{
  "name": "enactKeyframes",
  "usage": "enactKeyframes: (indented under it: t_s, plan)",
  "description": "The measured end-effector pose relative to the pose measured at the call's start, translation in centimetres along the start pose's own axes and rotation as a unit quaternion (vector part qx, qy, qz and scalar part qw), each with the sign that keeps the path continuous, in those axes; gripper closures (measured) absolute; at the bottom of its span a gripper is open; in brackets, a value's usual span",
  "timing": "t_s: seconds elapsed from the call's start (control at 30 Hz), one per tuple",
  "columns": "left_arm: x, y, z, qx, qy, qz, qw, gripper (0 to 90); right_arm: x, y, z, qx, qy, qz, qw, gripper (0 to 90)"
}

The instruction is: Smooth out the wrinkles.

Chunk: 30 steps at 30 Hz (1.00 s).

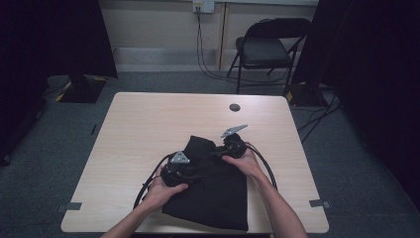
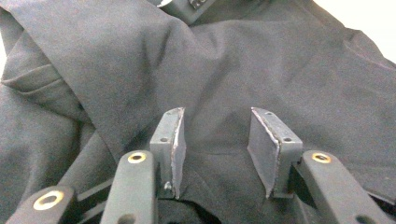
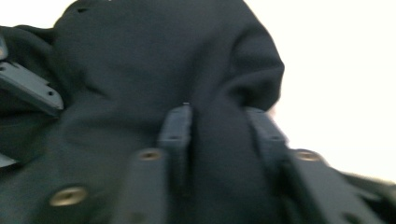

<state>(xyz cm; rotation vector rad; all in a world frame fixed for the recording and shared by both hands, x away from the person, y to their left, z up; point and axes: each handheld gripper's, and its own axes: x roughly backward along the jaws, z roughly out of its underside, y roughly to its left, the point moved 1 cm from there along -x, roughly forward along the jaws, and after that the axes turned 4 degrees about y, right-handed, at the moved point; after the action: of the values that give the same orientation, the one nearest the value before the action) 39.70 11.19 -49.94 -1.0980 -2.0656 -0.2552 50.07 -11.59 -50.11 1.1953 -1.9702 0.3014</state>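
Down on the desk (image 1: pixel 148 124) in front of me lies a black garment (image 1: pixel 218 198), dark cloth that sits toward the near edge and a little right of the middle. Its long axis runs from the near edge away toward the far side, leaning slightly left as it goes; the near end is broad and squared off, and the far end narrows to a bunched, folded corner.

At the left, my left hand (image 1: pixel 161 191) grips the left tool (image 1: pixel 190 171) over the left edge of the cloth, its grey three-cornered plate on top and its cable looping off to the near left. In the left gripper view its jaws stand well apart, with wrinkled cloth lying flat under and beyond them and nothing between the pads (image 2: pixel 175 144); a seam or fold runs across at the left.

Further right, my right hand (image 1: pixel 245 161) holds the right tool (image 1: pixel 213 152) at the far end of the garment, pointed left across the cloth, with its plate tilted up. In the right gripper view, which is blurred, a raised ridge of the black cloth (image 3: pixel 219 140) sits between the jaws, which are fairly narrow. I cannot tell whether they are pinching it.

Beyond the desk, a folding chair (image 1: pixel 267 47) stands on the floor at the far right.
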Motion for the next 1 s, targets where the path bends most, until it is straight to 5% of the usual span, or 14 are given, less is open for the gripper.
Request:
enactKeyframes:
  t_s: [0.2,0.67,0.83,1.0]
  plan:
    - [-0.1,-0.2,0.0,-0.004,-0.002,-0.009,1.0,56.3,0.4,0.4,-0.3,-0.003,-0.001,0.008,1.0,78.6]
    - [-2.5,0.4,-2.3,-0.005,-0.014,-0.025,0.9996,56.8,4.3,-0.7,-1.2,-0.021,-0.075,0.005,0.997,79.2]
    - [-3.1,0.4,-2.9,-0.006,-0.021,-0.044,0.9988,57.2,5.7,0.3,-1.4,-0.003,-0.091,-0.003,0.9959,79.3]
    - [-3.4,1.0,-3.4,-0.01,-0.019,-0.041,0.9989,57.1,6.6,1.7,-1.7,0.017,-0.097,-0.01,0.9951,79.4]
